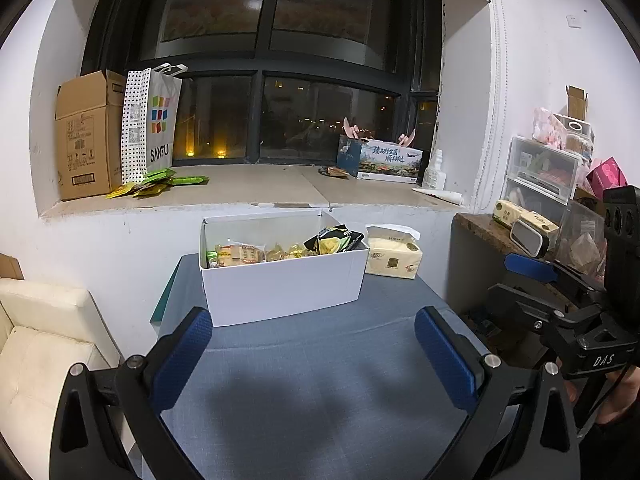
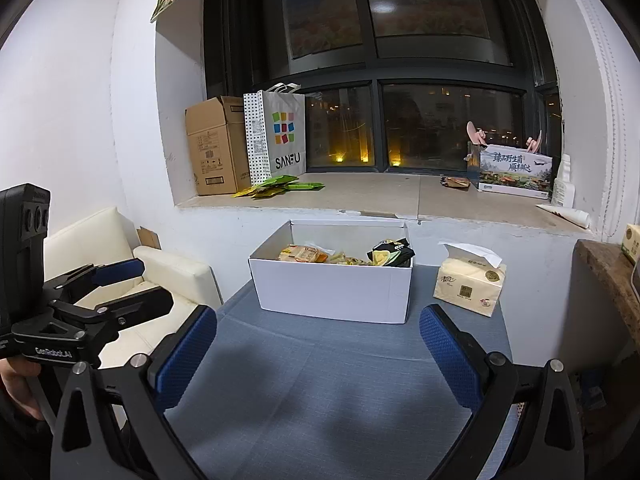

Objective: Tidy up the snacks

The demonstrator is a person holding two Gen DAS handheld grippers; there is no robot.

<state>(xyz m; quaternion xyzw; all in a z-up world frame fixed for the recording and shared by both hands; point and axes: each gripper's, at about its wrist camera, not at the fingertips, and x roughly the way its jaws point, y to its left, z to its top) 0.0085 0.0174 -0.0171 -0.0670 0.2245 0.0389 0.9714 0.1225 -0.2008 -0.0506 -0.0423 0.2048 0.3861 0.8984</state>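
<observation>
1. On the grey bench (image 1: 320, 360) we see the white box (image 1: 286, 284) at the far edge, snacks (image 1: 240, 255) inside.
2. Right of it stands a tissue pack (image 1: 394, 258).
3. Beyond, green packets (image 1: 160, 182) lie on the windowsill (image 1: 260, 188).
4. Left gripper (image 1: 314, 352) and right gripper (image 2: 318, 354) show fingers wide, holding nothing, bare bench between.

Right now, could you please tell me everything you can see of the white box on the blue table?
The white box looks like plain cardboard, rectangular and open-topped, its flap raised at the back. It sits upright on the blue table, near the wall below the windowsill. Inside lie snacks: pale wrapped packets, small yellowish pieces and a black bag poking above the rim. A tissue pack stands close beside it. Neither claw touches it.
</observation>
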